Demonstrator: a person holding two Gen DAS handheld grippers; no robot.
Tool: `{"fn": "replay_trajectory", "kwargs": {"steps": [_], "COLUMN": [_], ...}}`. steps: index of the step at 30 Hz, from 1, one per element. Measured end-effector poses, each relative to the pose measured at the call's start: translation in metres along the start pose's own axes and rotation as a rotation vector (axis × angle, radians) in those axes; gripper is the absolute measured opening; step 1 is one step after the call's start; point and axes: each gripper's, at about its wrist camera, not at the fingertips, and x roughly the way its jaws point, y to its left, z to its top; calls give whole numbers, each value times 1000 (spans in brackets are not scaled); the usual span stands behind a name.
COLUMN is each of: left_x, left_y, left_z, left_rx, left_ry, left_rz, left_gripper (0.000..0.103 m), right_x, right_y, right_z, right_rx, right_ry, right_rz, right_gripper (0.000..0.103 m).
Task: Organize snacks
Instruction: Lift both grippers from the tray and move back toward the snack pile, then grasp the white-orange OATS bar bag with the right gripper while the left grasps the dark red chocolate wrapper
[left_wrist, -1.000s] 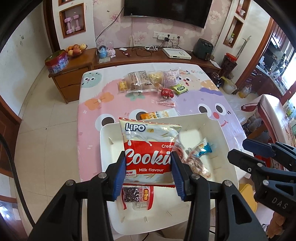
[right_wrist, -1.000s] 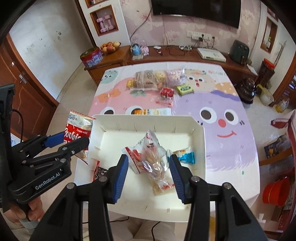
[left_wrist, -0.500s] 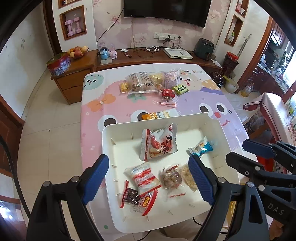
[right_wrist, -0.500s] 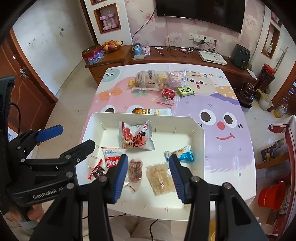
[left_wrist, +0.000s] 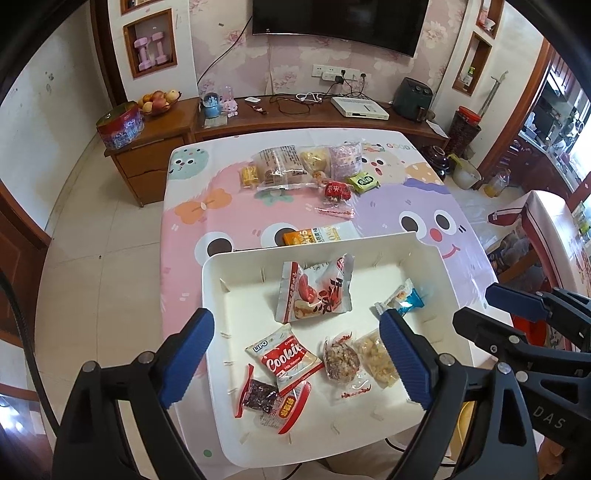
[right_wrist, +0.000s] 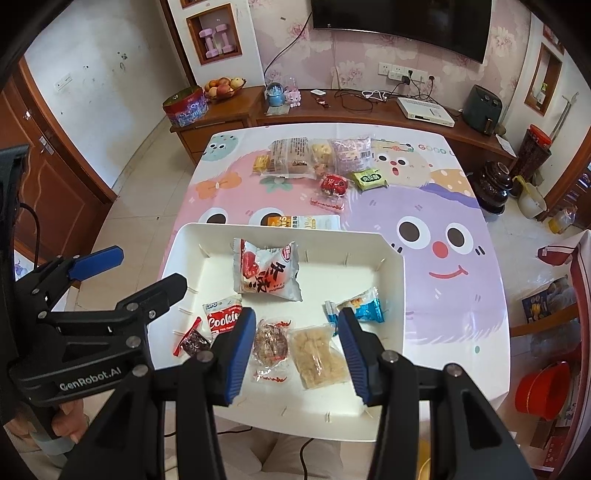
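A white tray (left_wrist: 314, 247) (right_wrist: 277, 228) at the table's near end holds several packets. Among them are a red Lipo cookie packet (left_wrist: 286, 356) (right_wrist: 223, 319), a large red-and-white packet (left_wrist: 316, 291) (right_wrist: 266, 271), a blue packet (left_wrist: 404, 299) (right_wrist: 364, 308), a brown round snack (left_wrist: 341, 360) (right_wrist: 271, 341) and a yellow snack (left_wrist: 375, 358) (right_wrist: 319, 354). Above the tray's near left, my left gripper (left_wrist: 293, 325) (right_wrist: 142, 269) has its jaws opening wide, with nothing between them. My right gripper (right_wrist: 297, 321) (left_wrist: 478, 308) hovers open above the brown and yellow snacks, apart from them.
More snacks (left_wrist: 280, 168) lie in a group at the table's far end, with a green packet (left_wrist: 364, 182) and a red one (left_wrist: 336, 190). An orange bar (left_wrist: 314, 234) lies just behind the tray. A wooden sideboard (left_wrist: 295, 118) stands beyond the table.
My left gripper let go of the cookie packet and its jaws spread wide. The packet now lies flat in the tray beside other snacks that have settled there. Neither hand has shifted.
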Motion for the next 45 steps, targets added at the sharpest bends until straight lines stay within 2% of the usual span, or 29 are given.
{"fn": "replay_trajectory", "kwargs": {"steps": [3,8,12,18,22,26,29,33,35,41,44,45], "left_x": [1,8,17,31,36,45,62,94,110,150,163,166], "left_y": [-3,-9,-6,3,19,30,45,71,80,90,88,88], "left_z": [2,4,7,15,32,57,78,102,108,114,112,111], "left_rx": [4,30,10,-13,-27,37,52,-6,-34,-82,-78,-77], "left_ry": [1,20,48,72,51,6,24,94,122,178,195,199], "left_rz": [-2,39,17,69,93,161,174,146,138,136,135,134], "left_gripper": [94,94,94,94,94,94,94,94,94,94,94,94], "right_x": [2,5,13,23,29,41,60,99,129,210,239,240], "right_y": [-5,-10,-17,-23,-31,-34,-38,-45,-51,-71,-80,-78], "right_z": [2,5,9,19,37,67,95,122,133,133,128,132], "right_rx": [-1,6,10,10,20,31,61,136,200,419,510,501], "right_ry": [3,20,43,53,46,39,58,138,208,436,520,506], "right_rz": [3,12,27,27,34,57,83,144,173,224,241,213], "right_gripper": [47,47,47,47,47,47,48,51,51,51,51,50]}}
